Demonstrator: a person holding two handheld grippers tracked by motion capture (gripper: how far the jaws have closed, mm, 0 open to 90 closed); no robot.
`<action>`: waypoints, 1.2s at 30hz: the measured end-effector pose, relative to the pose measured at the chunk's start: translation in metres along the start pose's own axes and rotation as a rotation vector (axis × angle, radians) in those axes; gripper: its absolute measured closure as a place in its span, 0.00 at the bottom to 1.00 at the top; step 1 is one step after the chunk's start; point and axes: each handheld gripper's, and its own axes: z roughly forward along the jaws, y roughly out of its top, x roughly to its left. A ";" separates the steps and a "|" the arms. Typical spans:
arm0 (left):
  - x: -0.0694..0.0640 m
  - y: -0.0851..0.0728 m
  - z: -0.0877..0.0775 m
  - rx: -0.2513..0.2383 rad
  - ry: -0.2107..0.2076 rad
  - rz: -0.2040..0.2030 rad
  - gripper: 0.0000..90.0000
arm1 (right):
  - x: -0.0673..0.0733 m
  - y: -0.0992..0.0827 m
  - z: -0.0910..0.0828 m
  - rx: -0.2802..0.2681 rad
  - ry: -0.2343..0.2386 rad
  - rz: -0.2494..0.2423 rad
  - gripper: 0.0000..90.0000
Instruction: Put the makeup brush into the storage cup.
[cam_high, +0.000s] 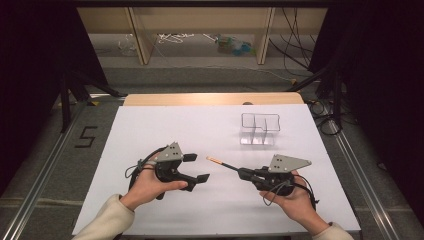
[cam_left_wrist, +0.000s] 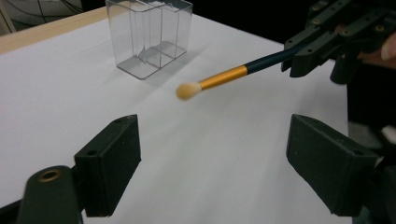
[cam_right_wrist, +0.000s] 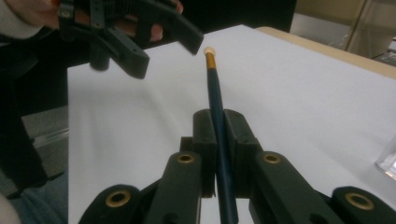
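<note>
**Brush in right grip, bound for the organizer**

Right gripper (cam_right_wrist: 219, 140) jaws pinch the makeup brush (cam_left_wrist: 243, 71) by its dark handle, tip aloft. Left gripper (cam_high: 196, 168) jaws spread, empty. Advise: keep pinch firm, tilt brush upright over clear organizer (cam_high: 259, 129), lower into one compartment.

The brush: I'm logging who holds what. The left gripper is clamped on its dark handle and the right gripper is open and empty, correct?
Swapped. The right gripper is clamped on the brush, as the right gripper view shows. The left gripper is open and empty.
</note>
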 end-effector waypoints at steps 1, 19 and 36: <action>0.000 -0.001 0.002 -0.012 -0.008 -0.026 0.20 | -0.002 0.001 -0.001 -0.024 -0.008 -0.003 0.94; -0.014 -0.001 0.037 -0.145 -0.164 -0.274 0.29 | -0.002 0.007 0.001 -0.045 -0.003 0.007 0.94; -0.015 0.003 0.048 -0.246 -0.194 -0.384 0.51 | 0.001 0.006 0.004 -0.044 -0.011 -0.006 0.94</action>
